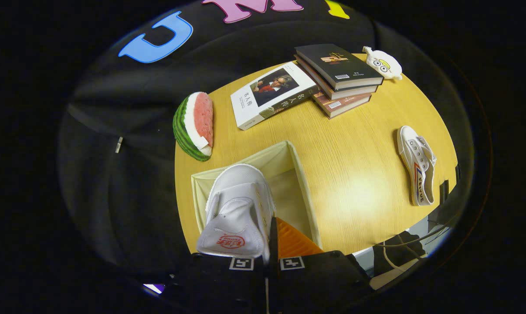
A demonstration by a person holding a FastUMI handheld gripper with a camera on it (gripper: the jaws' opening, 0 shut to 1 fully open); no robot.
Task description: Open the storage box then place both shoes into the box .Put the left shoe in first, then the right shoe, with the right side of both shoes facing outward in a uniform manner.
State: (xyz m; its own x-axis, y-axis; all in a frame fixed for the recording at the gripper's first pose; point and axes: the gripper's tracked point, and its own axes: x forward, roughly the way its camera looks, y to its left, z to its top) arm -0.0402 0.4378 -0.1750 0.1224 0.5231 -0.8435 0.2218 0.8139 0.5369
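Fingers of the gripper (pixel 269 244) pinch the heel of a white canvas shoe (pixel 239 209) over the open storage box (pixel 304 183) at the table's near edge; a loose pinch could drop it askew.

I see watermelon slice toy (pixel 194 125) at the counter (pixel 358 174) edge | white book (pixel 273 93) with a portrait cover lying flat beside it | stack of books (pixel 339 78) touching that book's far corner | small plush toy (pixel 382 63) just past the stack
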